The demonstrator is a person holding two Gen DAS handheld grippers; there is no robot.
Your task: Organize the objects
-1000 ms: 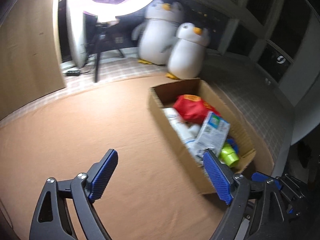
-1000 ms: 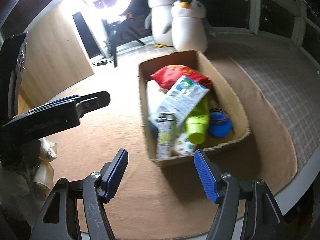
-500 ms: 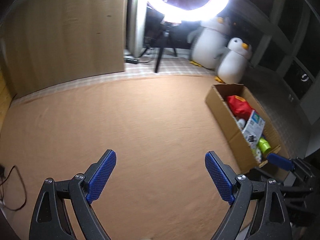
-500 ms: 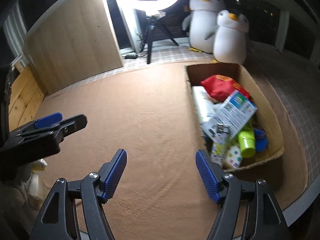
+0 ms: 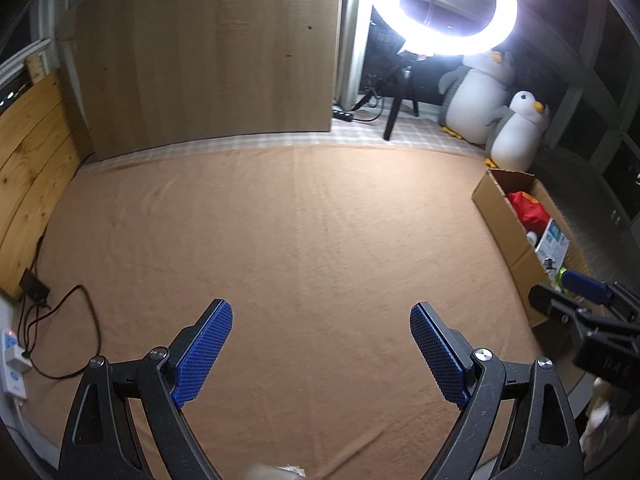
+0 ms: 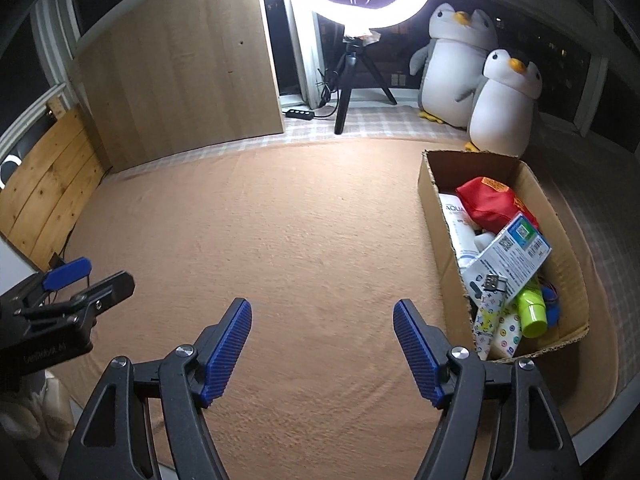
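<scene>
Cardboard box [image 6: 434, 216], light and bendy at its walls, sits on the tan blanket [image 6: 280, 232], packed with a red pouch [image 6: 490, 202], a green bottle [image 6: 532, 312] and cartons; its rim looks the safest hold. It lies right of the right gripper [image 6: 322, 346] and far right of the left gripper [image 5: 322, 354], both spread and empty.

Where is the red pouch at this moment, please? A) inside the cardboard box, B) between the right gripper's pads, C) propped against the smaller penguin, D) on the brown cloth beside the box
A: the red pouch lies inside the cardboard box, on top of the other items at its far end, while the right gripper is empty.
</scene>
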